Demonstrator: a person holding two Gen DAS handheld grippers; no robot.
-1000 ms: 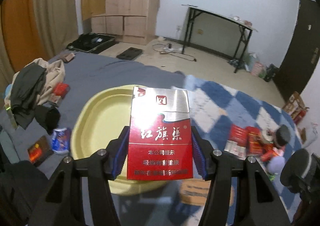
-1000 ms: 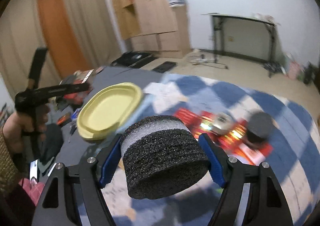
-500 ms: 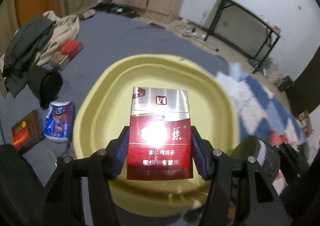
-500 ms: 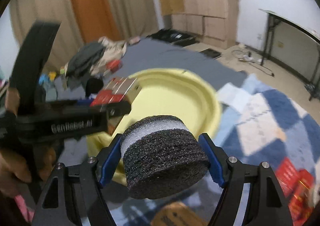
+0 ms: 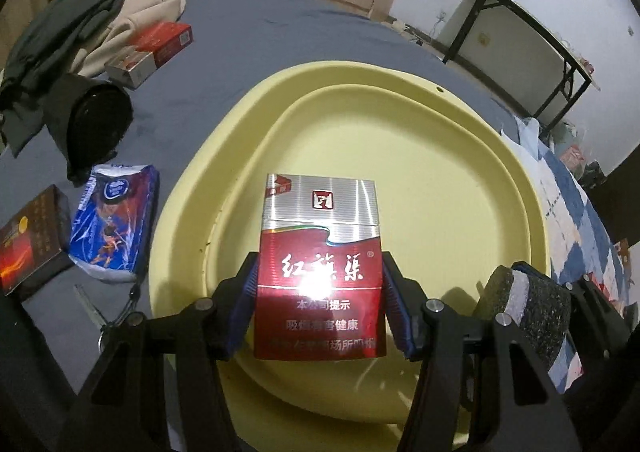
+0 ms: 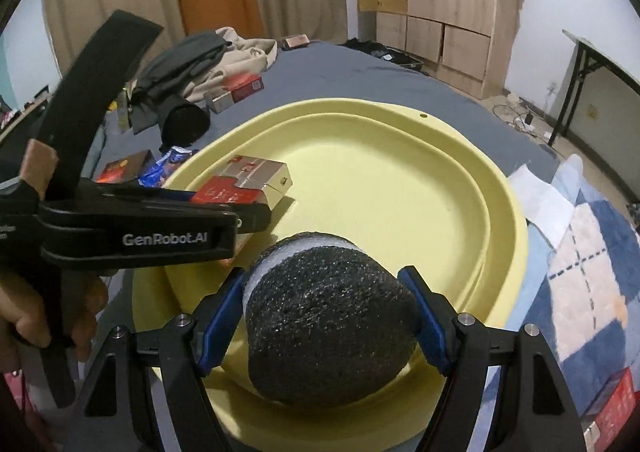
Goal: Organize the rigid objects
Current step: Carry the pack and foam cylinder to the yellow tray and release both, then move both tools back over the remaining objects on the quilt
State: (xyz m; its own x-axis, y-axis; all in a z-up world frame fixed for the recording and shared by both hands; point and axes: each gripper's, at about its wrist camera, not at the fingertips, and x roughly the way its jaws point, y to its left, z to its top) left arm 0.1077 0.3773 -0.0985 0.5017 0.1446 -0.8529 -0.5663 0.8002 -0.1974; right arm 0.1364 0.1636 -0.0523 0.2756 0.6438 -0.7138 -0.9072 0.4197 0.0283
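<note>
1. The yellow basin [image 5: 460, 155] is big, smooth plastic, round with a wide flat rim. It sits on the gray blanket [image 5: 280, 35] and looks bigger and closer than a moment ago.
2. The black foam puck [image 6: 328, 328] is round, rough and spongy with a white band. The right gripper [image 6: 330, 326] pinches it tight, low over the basin's near rim.
3. The red and silver cigarette box [image 5: 320, 272] is flat, shiny card. The left gripper [image 5: 318, 310] squeezes its sides and holds it out flat, just above the basin floor.
4. A soft blue packet [image 5: 112, 228] lies beside the basin.
</note>
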